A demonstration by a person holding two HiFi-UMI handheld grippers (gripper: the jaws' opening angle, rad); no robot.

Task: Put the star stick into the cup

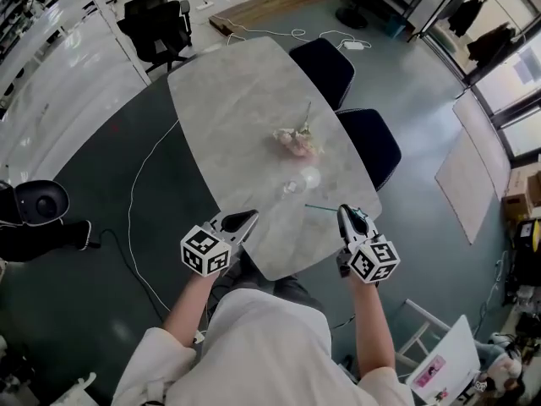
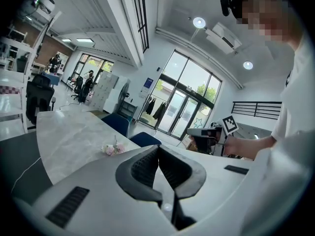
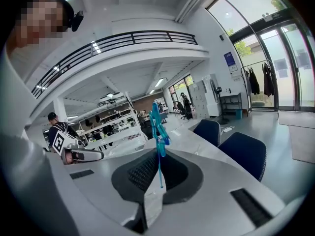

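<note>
A thin teal star stick (image 3: 158,127) stands pinched between the jaws of my right gripper (image 3: 158,154). In the head view the stick (image 1: 321,208) pokes leftward from the right gripper (image 1: 347,212) over the near end of the marble table (image 1: 245,100). A clear cup (image 1: 309,178) stands on the table just beyond the stick. My left gripper (image 1: 248,218) hovers at the table's near edge, jaws closed with nothing between them (image 2: 158,150). Each gripper shows in the other's view: the right gripper (image 2: 212,132) and the left gripper (image 3: 83,155).
A small bunch of pink flowers (image 1: 296,140) lies on the table behind the cup. Two dark blue chairs (image 1: 325,68) (image 1: 372,142) stand along the table's right side. A black office chair (image 1: 156,24) and a white cable (image 1: 135,201) are on the floor to the left.
</note>
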